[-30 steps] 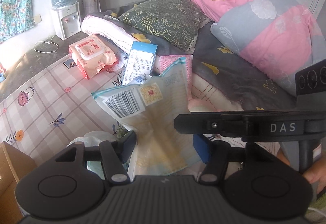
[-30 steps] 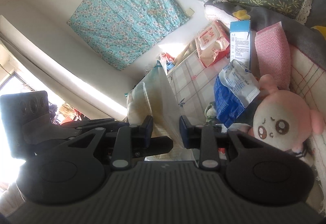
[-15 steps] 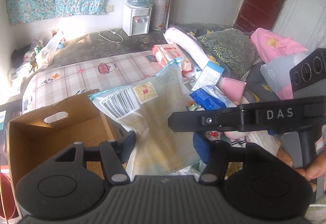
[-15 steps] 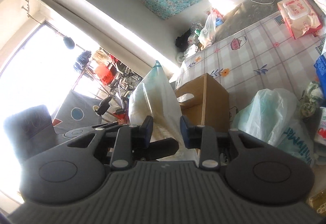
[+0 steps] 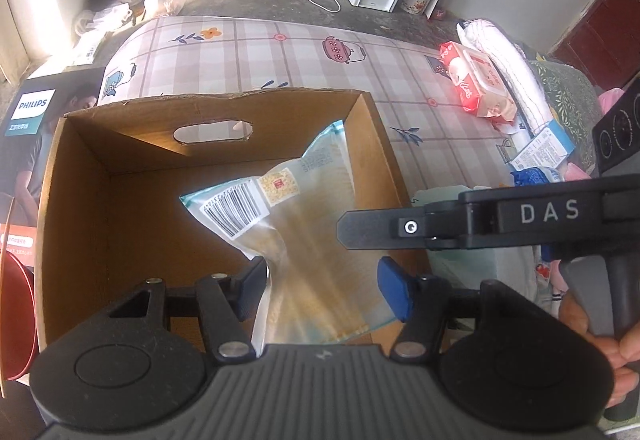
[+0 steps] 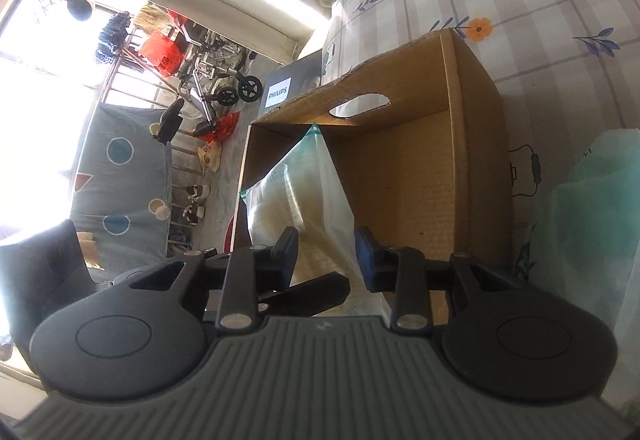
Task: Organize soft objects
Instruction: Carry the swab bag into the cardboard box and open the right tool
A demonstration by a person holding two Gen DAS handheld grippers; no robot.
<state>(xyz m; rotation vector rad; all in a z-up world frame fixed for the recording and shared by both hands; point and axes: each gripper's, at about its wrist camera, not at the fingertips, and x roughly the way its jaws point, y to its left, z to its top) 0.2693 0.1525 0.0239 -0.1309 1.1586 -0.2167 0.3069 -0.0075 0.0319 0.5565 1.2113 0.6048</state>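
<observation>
A clear soft bag [image 5: 304, 240] with a barcode label and pale yellow contents hangs over the open cardboard box [image 5: 200, 96]. My left gripper [image 5: 322, 284] is shut on its lower part, one pad on each side edge. The right gripper [image 6: 326, 258] comes in from the right. One of its fingers [image 5: 400, 228] lies across the bag in the left wrist view. Its jaws are opening, and the bag [image 6: 296, 192] still passes between the pads without being squeezed. The box [image 6: 440, 180] has nothing else inside that I can see.
The box stands at the near edge of a plaid mat [image 5: 280, 56]. Right of it lie a red wet-wipes pack [image 5: 474, 84], a pale green plastic bag [image 6: 592, 208] and a blue-white carton [image 5: 544, 148]. A Philips box [image 5: 28, 112] is on the left. A hand [image 5: 584, 324] holds the right gripper.
Both grippers swung together with the bag away from the bedding and the pile of items. The bag is now above the open cardboard box, and the left view looks down into it.
</observation>
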